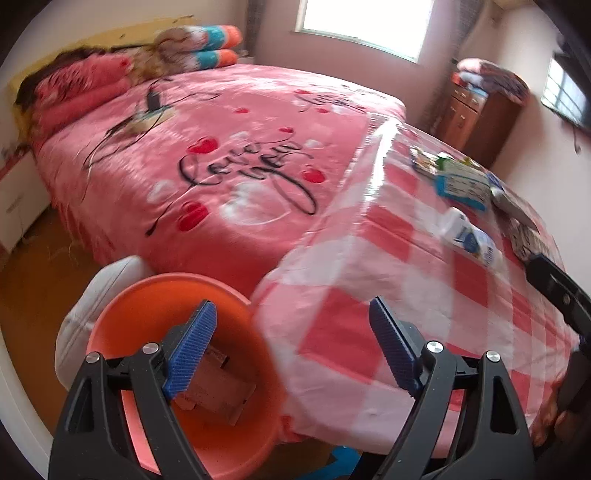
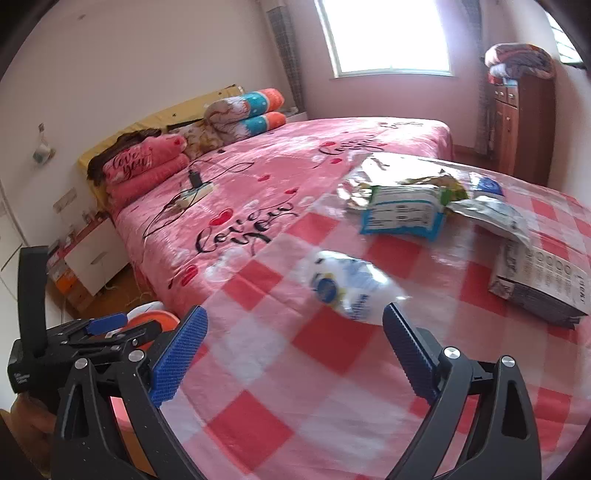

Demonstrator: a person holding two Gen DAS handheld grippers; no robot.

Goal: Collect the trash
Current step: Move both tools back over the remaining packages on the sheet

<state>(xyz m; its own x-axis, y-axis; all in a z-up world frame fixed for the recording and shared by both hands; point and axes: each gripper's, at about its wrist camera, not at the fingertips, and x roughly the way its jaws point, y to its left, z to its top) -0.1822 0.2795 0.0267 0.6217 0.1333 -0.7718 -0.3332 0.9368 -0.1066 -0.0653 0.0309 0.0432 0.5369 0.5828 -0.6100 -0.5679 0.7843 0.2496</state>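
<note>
Right wrist view: right gripper (image 2: 295, 354), jaws wide and empty, nears the crumpled bottle (image 2: 351, 286) by the table's (image 2: 258, 406) left edge, left gripper (image 1: 293, 350) wide and empty over the bucket (image 1: 110, 325); a clumsy nudge could roll the bottle off.

Bedroom, daylit.
A bed (image 2: 295, 166) under a pink cover is set against pale walls (image 2: 147, 55); a bright window (image 2: 384, 33), a wooden cabinet (image 2: 524, 122) and brown floor (image 1: 33, 280) are seen.
</note>
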